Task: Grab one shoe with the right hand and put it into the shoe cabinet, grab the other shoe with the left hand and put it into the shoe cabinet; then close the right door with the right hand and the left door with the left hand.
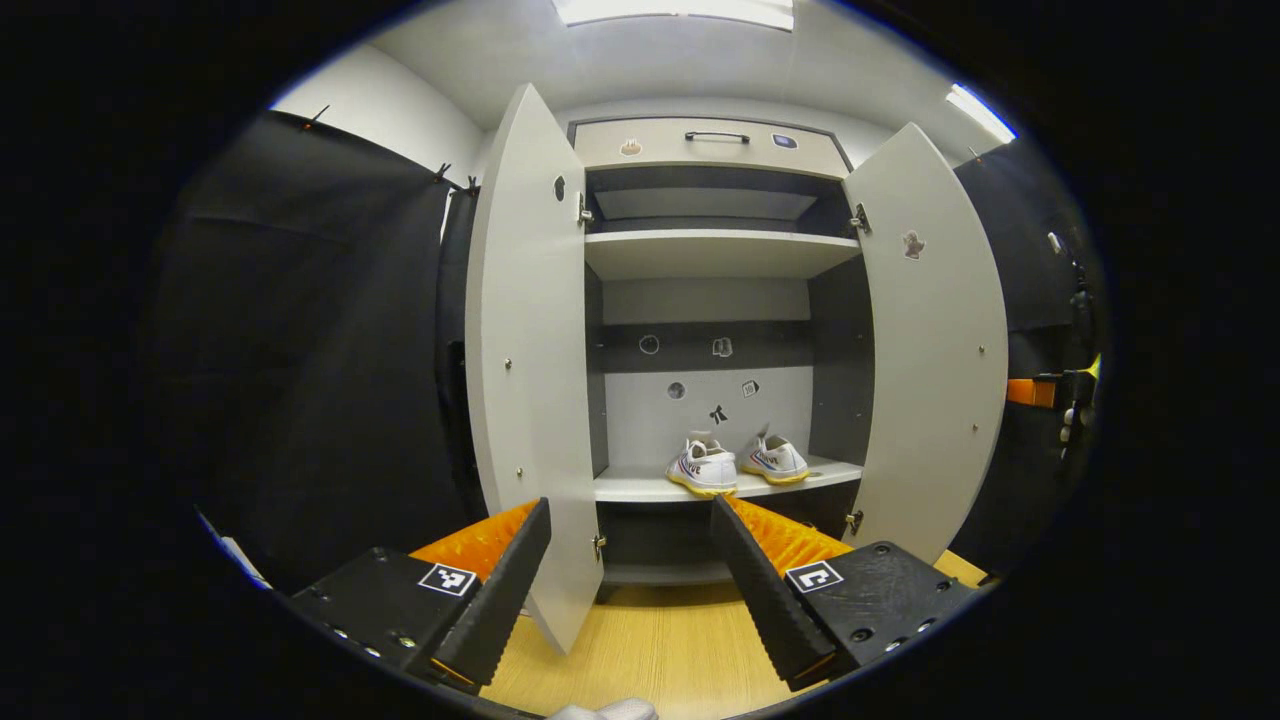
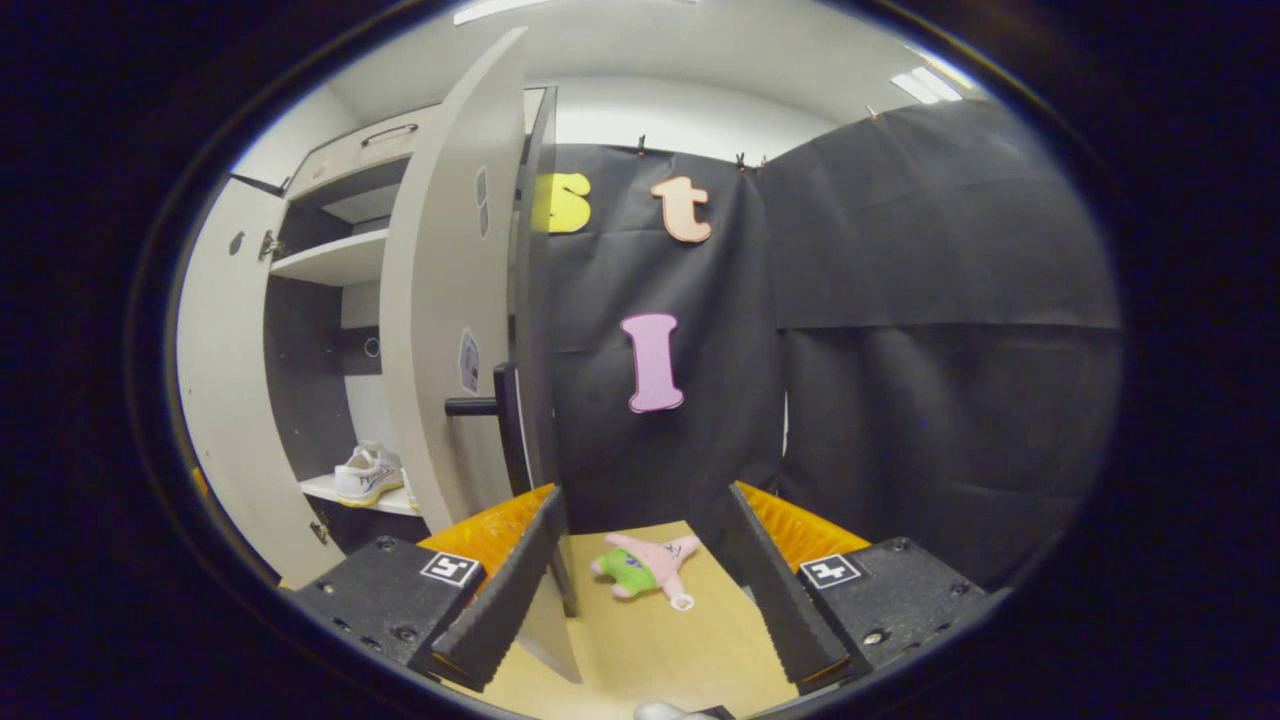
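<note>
Standing at centre frame in the left gripper view: shoe cabinet [image 1: 715,255], both doors swung wide. Left door [image 1: 530,360] occupies centre-left of the frame, right door [image 1: 930,350] centre-right. On the lower shelf [image 1: 640,488], two white shoes side by side, heels toward the camera: one shoe [image 1: 703,467] nearer the shelf's front edge, the other shoe [image 1: 775,459] just beside it to the right. Top drawer [image 1: 712,145] with a dark handle at upper centre. Wooden floor [image 1: 660,640] along the bottom.

Left gripper [image 1: 630,580], bottom of frame: fingers spread apart, holding nothing, its left finger overlapping the left door's lower edge in the picture.

Right gripper [image 2: 645,590], bottom of the right gripper view: fingers likewise apart and empty. Just past its left finger, the right door seen edge-on with its dark handle [image 2: 490,405] at centre-left. Pink and green plush toy [image 2: 645,570] on the floor between the fingers, farther off.
</note>
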Available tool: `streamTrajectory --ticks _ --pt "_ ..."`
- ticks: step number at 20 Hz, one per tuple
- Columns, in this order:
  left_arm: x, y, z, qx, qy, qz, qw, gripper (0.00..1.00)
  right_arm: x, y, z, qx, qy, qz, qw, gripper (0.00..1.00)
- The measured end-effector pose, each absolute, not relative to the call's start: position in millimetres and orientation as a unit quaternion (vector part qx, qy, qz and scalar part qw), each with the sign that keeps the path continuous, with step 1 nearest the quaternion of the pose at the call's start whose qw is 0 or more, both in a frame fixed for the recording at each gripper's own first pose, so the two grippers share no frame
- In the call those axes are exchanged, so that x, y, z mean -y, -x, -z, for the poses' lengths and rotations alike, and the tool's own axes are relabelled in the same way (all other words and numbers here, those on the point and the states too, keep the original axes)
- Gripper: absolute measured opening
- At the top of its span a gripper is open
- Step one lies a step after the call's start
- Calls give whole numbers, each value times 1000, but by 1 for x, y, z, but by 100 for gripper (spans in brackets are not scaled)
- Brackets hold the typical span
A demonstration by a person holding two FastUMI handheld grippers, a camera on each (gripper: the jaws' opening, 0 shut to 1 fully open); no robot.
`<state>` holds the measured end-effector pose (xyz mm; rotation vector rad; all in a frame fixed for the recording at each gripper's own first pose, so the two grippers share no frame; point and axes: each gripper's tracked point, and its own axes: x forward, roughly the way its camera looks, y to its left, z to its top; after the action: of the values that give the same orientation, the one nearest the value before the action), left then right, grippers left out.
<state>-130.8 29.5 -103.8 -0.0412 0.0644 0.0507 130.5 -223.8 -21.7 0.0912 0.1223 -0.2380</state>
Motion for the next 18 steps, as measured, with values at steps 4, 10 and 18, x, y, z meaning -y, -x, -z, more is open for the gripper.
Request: streamTrajectory --ticks 4,10,18 --pt "-33 132 107 -37 34 -35 998 96 211 -138 23 -80 -29 92 992 98" --pt "-38 131 104 -35 34 -42 998 96 200 -134 19 -82 -19 86 993 94" --pt "-48 136 100 -37 26 -38 998 96 150 -134 22 -87 -27 47 995 94"
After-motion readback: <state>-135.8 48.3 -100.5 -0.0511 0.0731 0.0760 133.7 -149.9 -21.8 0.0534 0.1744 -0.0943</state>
